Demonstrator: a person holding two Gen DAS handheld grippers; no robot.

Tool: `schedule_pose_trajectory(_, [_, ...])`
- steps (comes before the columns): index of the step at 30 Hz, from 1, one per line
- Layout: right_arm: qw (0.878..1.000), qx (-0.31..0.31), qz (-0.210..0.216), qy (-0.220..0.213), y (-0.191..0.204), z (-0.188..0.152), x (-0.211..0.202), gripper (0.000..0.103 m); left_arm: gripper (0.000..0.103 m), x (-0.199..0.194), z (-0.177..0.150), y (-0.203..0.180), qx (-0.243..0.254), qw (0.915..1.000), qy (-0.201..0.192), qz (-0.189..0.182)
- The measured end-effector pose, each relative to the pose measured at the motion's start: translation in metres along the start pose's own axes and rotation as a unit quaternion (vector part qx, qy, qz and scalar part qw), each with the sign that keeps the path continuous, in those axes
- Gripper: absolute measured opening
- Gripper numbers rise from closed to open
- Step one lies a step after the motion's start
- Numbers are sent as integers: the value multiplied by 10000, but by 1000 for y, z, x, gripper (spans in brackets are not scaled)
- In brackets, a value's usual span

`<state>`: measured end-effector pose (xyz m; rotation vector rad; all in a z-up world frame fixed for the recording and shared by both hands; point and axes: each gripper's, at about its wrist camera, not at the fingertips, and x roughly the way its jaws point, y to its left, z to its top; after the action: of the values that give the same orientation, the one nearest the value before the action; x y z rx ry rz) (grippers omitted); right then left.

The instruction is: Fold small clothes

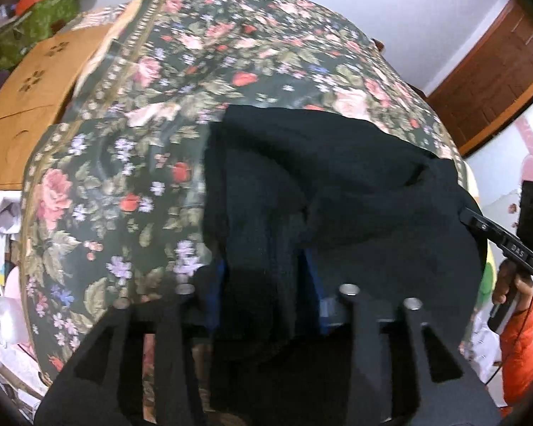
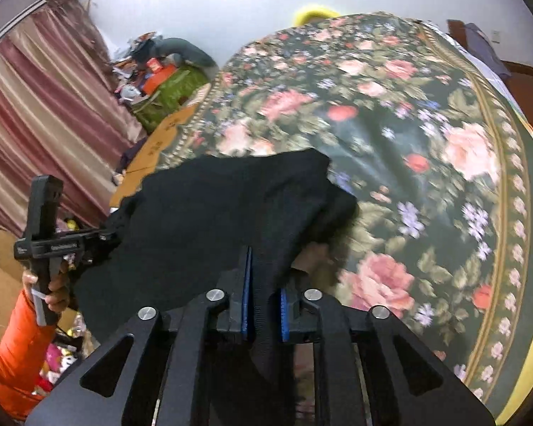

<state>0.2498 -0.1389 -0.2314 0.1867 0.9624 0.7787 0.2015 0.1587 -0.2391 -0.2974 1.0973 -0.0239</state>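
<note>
The black garment was held up over the near edge of the flowered bedspread, clamped in the right gripper and the left gripper, where an uneven pull risked a crooked fold.

Your black garment hangs rumpled, lifted off the bed at its near edge. Its far part drapes down onto the floral bedspread, loosely bunched.
</note>
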Motion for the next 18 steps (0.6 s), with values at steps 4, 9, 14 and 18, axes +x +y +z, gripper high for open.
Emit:
schedule_pose_trajectory(4, [9996,-94,-263,-40,-5,-5,-10,19,59,-12,-4,12,73,9991,-195,379])
schedule_pose_trajectory(9, [9985,-157,-462,-229,-8,2,-28,35,59,-34,2,9,268,9964,-475,645])
schedule_pose_trajectory(14, [9962,-523,-515,-468,1,19,-28,49,59,-34,11,-11,659,9955,-566,382])
schedule_pose_trajectory(18, [9957,-620,-563,-389,0,28,-4,50,59,-7,11,-27,905,9954,-222,234])
